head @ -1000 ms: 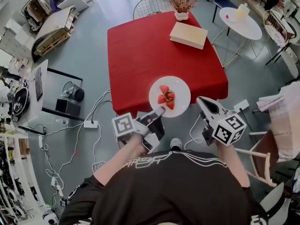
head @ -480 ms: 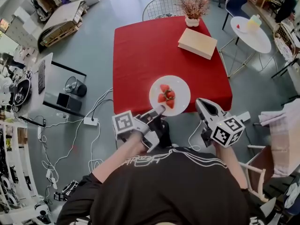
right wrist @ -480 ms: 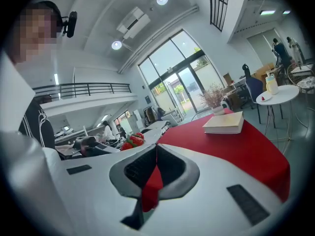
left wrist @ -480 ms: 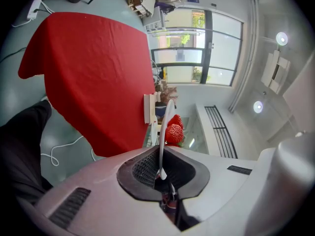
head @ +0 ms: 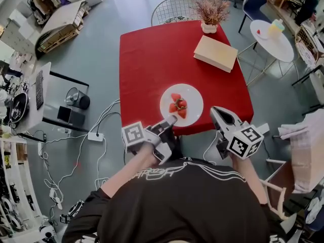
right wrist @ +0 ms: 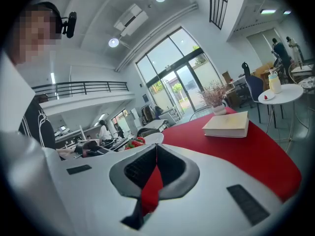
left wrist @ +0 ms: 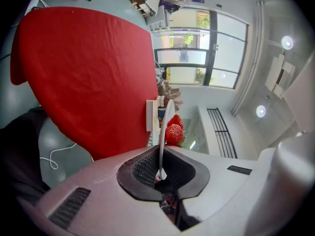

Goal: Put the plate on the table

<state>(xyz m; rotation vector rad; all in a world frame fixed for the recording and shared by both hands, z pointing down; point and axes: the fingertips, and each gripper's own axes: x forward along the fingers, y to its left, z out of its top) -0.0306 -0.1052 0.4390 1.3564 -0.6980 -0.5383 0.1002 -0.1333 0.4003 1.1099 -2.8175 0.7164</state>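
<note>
A white plate (head: 193,96) carrying strawberries (head: 177,105) is over the near edge of the red table (head: 152,59). My left gripper (head: 171,119) is shut on the plate's near rim. In the left gripper view the plate (left wrist: 165,124) shows edge-on between the pads, with the strawberries (left wrist: 173,130) beyond them. I cannot tell whether the plate touches the cloth. My right gripper (head: 215,110) hangs just right of the plate at the table's front edge, shut and empty. In the right gripper view the plate (right wrist: 150,137) lies to the left of the shut right gripper (right wrist: 156,149).
A tan book (head: 216,53) and a potted dried plant (head: 211,11) stand at the table's far right. A wire chair (head: 172,9) is behind the table and a round white side table (head: 273,34) to its right. Cables and a power strip (head: 95,135) lie on the floor at left.
The plate now sits a little farther in over the table's near edge. The left gripper's hold on it is the same, and the right gripper has stayed beside it.
</note>
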